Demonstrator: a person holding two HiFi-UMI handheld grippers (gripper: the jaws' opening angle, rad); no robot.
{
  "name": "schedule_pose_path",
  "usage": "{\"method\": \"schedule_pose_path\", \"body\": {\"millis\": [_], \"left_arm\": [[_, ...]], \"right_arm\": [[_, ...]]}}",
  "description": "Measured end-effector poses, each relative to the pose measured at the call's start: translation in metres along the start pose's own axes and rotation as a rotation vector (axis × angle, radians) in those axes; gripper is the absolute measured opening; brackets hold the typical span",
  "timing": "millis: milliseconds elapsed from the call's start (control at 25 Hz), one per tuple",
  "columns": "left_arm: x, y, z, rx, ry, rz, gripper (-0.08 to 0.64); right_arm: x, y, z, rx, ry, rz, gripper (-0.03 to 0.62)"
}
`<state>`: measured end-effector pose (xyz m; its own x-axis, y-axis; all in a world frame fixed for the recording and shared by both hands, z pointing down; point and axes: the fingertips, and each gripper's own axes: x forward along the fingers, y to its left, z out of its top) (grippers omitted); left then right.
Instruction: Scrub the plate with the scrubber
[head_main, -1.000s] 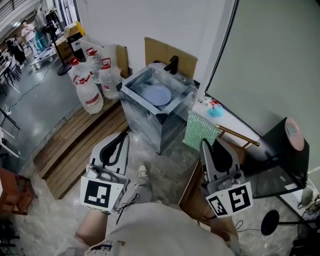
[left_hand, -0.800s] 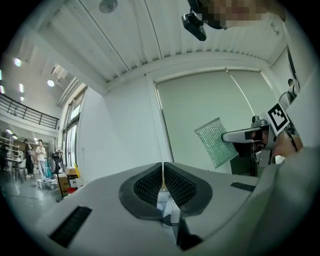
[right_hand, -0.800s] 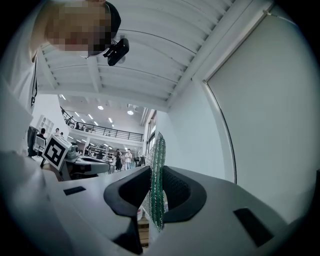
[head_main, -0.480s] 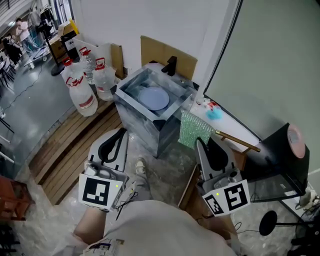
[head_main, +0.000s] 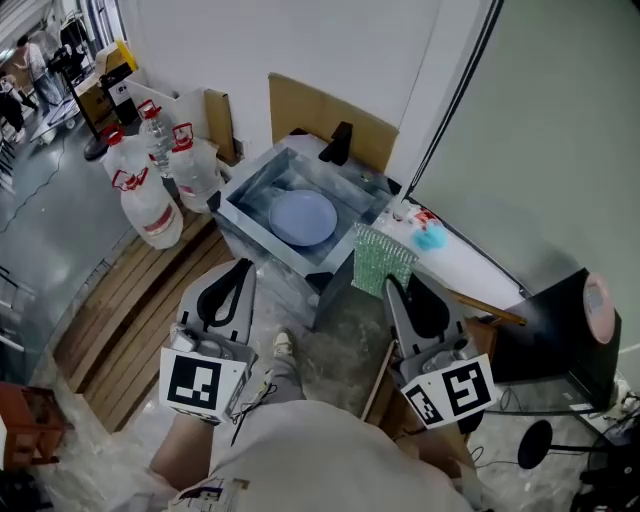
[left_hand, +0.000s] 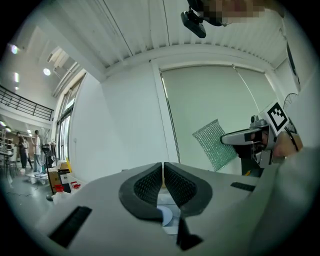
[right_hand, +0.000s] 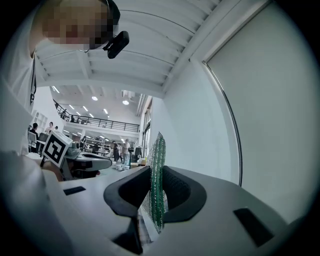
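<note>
Two hand-held grippers out in front, both pointing level toward a square steel sink basin (head_main: 232, 203). Left gripper (head_main: 241, 266): dark ribbed fingers (left_hand: 146, 186) pressed together, nothing between them. Right gripper (head_main: 393, 283): fingers (right_hand: 176, 194) pinching a green mesh scrubber (head_main: 384, 259), sheet upright and edge-on between the pads, sticking out well past the tips. Seen from the head view, hangs just in front of the basin's near right corner, overlapping its rim.

Round pale-blue plate (head_main: 303, 217) lying flat on the basin floor, apart from both grippers and untouched by the scrubber. Black faucet (head_main: 336, 144) at the basin's far rim, brown cardboard sheet (head_main: 322, 110) leaning on the white wall behind.

Right of the basin, a narrow white desk (head_main: 470, 264) with a small blue object (head_main: 431, 238) on it, too small to identify. Left of the basin, several clear water jugs with red caps (head_main: 150, 208) standing on the floor beside wooden slats (head_main: 120, 310). Far right, a black box-shaped unit (head_main: 555, 335).
</note>
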<state>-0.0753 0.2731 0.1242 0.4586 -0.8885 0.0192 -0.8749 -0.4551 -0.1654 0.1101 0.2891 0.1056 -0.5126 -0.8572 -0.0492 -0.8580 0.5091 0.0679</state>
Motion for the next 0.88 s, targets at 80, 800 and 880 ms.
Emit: {"method": "schedule_pose_path", "body": {"millis": [80, 800, 880], "left_arm": [[0.024, 0.020, -0.005, -0.004, 0.012, -0.009, 0.026], [0.252, 0.184, -0.128, -0.029, 0.248, -0.126, 0.026], [0.268, 0.192, -0.148, -0.058, 0.290, -0.140, 0.026]], "right_arm": [[0.029, -0.008, -0.004, 0.006, 0.015, -0.003, 0.098], [0.301, -0.082, -0.092, 0.099, 0.234, 0.003, 0.098], [0.318, -0.085, -0.107, 0.119, 0.265, 0.010, 0.099]]}}
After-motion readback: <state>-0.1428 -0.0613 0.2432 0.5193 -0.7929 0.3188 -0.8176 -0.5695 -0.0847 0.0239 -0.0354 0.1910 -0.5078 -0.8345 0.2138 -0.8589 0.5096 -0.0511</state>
